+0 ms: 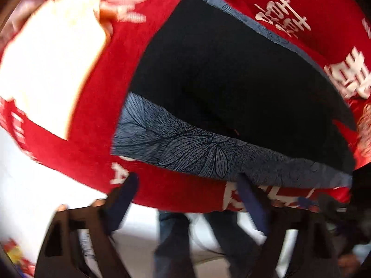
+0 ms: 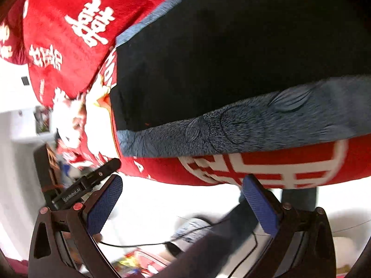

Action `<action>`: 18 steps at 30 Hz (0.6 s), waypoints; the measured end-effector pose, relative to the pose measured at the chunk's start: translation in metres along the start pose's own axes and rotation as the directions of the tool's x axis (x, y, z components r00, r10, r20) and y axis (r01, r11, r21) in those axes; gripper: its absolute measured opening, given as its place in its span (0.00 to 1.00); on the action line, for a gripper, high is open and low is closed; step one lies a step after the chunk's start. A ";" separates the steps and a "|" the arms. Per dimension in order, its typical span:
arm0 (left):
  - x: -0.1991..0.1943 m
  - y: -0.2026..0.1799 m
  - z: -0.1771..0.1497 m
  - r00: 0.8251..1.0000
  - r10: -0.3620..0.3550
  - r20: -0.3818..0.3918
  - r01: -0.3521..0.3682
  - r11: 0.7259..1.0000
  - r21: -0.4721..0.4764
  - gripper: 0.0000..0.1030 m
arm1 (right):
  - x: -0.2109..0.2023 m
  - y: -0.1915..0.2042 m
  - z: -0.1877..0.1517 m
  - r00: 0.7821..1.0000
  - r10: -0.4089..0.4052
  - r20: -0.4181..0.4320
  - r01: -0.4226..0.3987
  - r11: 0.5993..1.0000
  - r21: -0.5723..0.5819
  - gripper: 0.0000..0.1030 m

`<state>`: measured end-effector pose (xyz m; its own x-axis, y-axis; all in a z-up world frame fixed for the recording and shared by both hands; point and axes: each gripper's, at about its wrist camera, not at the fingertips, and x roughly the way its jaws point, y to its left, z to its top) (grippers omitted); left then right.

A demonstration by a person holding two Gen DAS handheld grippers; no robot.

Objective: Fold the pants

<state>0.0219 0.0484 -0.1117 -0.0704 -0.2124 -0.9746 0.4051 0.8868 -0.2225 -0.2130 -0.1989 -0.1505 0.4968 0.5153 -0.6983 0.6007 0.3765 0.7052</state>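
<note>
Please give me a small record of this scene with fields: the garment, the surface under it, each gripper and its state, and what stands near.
garment: dark pants with a blue-grey patterned band, lying flat
surface: red cloth with white characters
left gripper: open, nothing between its pads, just in front of the band's edge
right gripper: open, nothing between its pads, below the cloth's edge
nearby: a person's legs on the pale floor
fold: not yet begun
</note>
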 end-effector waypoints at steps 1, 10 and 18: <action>0.009 0.007 0.001 0.999 -0.044 0.000 0.044 0.999 -0.026 0.78 | 0.009 -0.007 0.001 1.000 0.004 0.004 -0.004 1.000 0.010 0.81; 0.038 0.026 -0.007 0.971 -0.235 0.037 0.238 0.968 -0.078 0.78 | 0.038 -0.048 0.001 0.975 0.209 0.080 -0.211 0.977 0.015 0.66; 0.040 0.035 -0.004 0.951 -0.306 0.041 0.308 0.944 -0.121 0.79 | 0.049 -0.053 0.017 0.916 0.384 0.116 -0.396 0.910 0.120 0.33</action>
<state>0.0295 0.0724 -0.1587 -0.1534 -0.4899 -0.8582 0.2500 0.8210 -0.5133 -0.2101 -0.2064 -0.2241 0.7584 0.5272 -0.3834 0.4250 0.0460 0.9040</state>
